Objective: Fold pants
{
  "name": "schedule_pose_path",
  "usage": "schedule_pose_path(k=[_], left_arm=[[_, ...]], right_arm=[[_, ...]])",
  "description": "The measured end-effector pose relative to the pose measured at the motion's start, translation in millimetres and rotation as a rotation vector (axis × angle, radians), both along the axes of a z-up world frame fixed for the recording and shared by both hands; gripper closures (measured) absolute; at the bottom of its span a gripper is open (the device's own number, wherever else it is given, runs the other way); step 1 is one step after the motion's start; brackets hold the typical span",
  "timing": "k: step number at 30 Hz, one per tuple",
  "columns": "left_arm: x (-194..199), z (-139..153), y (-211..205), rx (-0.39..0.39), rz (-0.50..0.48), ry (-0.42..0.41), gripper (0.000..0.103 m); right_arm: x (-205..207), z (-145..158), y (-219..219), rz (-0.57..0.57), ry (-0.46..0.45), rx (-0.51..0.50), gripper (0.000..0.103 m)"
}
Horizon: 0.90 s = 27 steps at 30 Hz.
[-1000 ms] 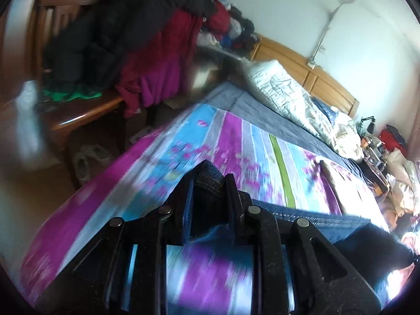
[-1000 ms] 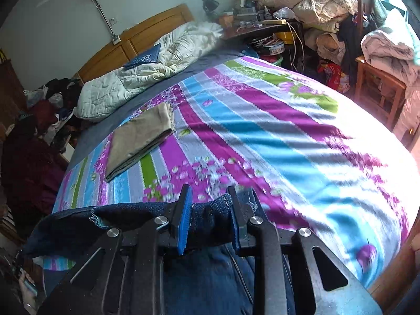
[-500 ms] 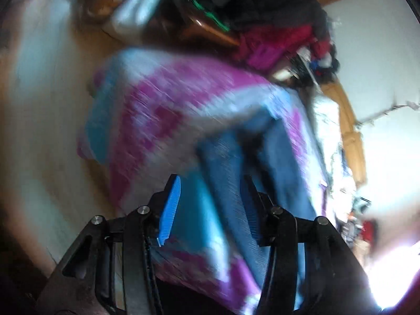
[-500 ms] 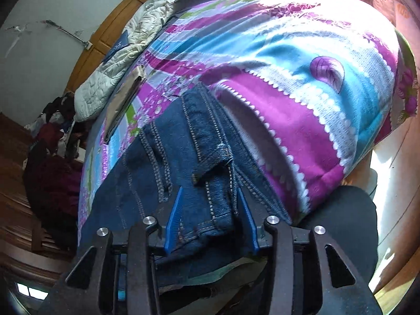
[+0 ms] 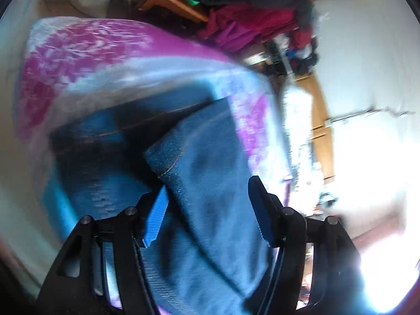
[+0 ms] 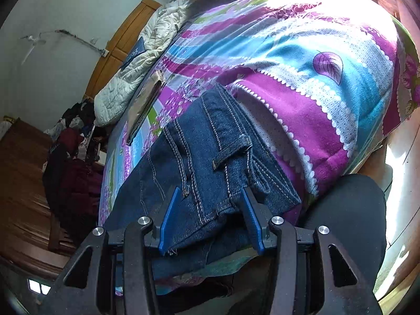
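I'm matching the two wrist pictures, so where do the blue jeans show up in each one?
Left wrist: the jeans fill the lower centre, running up between the open left tool's fingers.
Right wrist: the jeans lie centre and lower left, their waistband end between the right tool's fingers.
Shared landmark: the striped purple and blue bedspread beneath them.

Dark blue jeans [image 6: 210,152] are lying folded over on the striped bedspread [image 6: 328,60], waistband hanging past its near edge.
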<state>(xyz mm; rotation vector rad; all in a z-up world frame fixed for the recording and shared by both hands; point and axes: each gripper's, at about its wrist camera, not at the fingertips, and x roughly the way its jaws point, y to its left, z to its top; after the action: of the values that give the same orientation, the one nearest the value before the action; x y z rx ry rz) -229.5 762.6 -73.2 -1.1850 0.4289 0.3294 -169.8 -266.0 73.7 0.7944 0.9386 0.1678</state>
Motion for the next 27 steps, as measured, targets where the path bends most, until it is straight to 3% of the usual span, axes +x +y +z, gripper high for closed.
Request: schedule_pose_path(k=[8, 12, 18, 22, 25, 27], left_arm=[[22.1, -7.8, -7.8, 0.040, -0.050, 0.045, 0.040], [23.5, -14.2, -8.1, 0.059, -0.023, 0.079, 0.066], [20.0, -18.8, -4.7, 0.046, 0.001, 0.100, 0.084], [17.6, -19.4, -7.8, 0.040, 0.020, 0.094, 0.085], [17.4, -19.9, -7.5, 0.039, 0.018, 0.092, 0.085], [17.9, -19.7, -9.2, 0.044, 0.017, 0.089, 0.085]], right_arm=[[-5.1, -16.2, 20.5, 0.084, -0.016, 0.066, 0.050], [-3.9, -29.7, 21.7, 0.069, 0.004, 0.129, 0.050], [-2.0, -59.3, 9.1, -0.041, 0.007, 0.326, 0.050], [0.3, -73.9, 6.1, -0.091, 0.047, 0.387, 0.050], [1.7, -73.8, 5.8, -0.093, 0.037, 0.377, 0.050], [7.8, -71.5, 7.6, -0.086, 0.004, 0.356, 0.058]])
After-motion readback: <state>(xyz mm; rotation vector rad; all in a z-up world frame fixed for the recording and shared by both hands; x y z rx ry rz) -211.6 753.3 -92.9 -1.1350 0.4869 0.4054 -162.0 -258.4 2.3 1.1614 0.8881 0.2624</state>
